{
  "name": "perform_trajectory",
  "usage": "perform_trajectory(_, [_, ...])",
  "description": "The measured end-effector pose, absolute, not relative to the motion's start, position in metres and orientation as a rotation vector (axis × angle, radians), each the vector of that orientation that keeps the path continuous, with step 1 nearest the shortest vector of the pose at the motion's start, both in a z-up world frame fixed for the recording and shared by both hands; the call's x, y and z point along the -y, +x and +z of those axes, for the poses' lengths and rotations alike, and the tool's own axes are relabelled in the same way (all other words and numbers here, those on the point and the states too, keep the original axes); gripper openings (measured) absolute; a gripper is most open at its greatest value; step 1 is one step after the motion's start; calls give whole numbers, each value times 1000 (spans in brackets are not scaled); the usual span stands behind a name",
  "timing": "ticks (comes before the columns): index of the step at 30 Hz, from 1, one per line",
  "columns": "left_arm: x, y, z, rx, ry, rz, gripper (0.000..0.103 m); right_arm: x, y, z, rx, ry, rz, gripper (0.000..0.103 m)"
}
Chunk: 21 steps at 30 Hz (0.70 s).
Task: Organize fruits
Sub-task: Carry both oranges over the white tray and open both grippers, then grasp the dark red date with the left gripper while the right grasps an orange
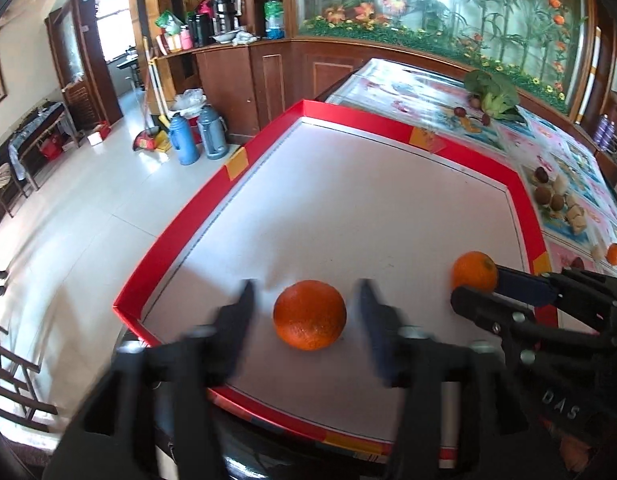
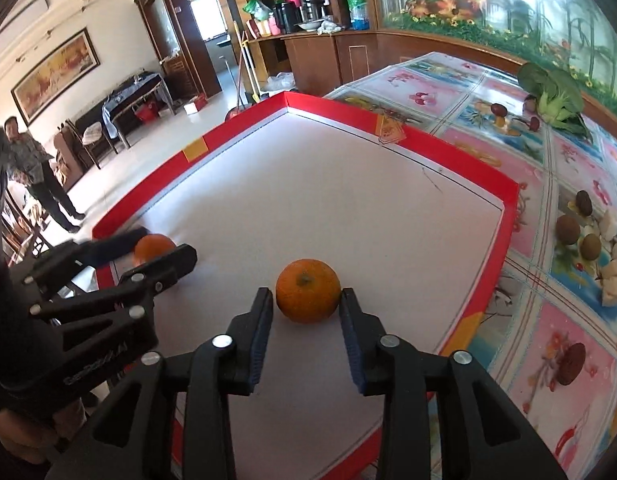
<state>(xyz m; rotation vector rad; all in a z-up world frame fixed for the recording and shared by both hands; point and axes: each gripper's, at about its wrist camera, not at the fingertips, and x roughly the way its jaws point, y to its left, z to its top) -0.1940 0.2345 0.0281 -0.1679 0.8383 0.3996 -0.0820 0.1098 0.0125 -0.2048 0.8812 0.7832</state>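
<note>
Oranges: one [image 1: 309,314] lies in the red-rimmed tray [image 1: 212,196] between the left gripper's [image 1: 304,300] spread fingers, untouched. The other [image 2: 307,290] sits between the right gripper's [image 2: 307,304] fingers, which flank it closely; whether they pinch it I cannot tell. Either could roll off across the tray if nudged unevenly.

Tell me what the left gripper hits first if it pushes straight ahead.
The left gripper would meet the orange sitting between its open jaws on the white tray floor; beyond it, the floor looks free up to the red rim.
</note>
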Motion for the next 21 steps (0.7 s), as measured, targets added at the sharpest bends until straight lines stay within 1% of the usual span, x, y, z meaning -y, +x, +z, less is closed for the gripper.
perform_trajectory(1, [-234,-196,31,-822,-168,410,79,-105,-83,16,-864,-194,798,38])
perform_trajectory(2, [-233,-197,34,-810,-161,420,80,-101,-85,20,-845,-184,804,41])
perform_trajectory(3, [-232,-198,36,-803,-150,429,80,-93,-85,25,-819,-170,804,47])
perform_trajectory(5, [-230,-197,41,-796,-143,437,83,-79,-86,32,-776,-144,804,52])
perform_trajectory(7, [-225,-197,46,-781,-148,429,85,-53,-83,41,-718,-122,778,52])
perform_trajectory(8, [-221,-196,47,-778,-147,423,88,-42,-82,44,-699,-114,760,52])
perform_trajectory(11, [-201,-194,54,-754,-120,386,89,12,-69,52,-648,-55,666,53])
perform_trajectory(15, [-167,-189,66,-714,-72,301,91,85,-52,56,-623,32,496,55])
perform_trajectory(21, [-95,-167,70,-725,33,113,93,177,-34,56,-627,145,302,55])
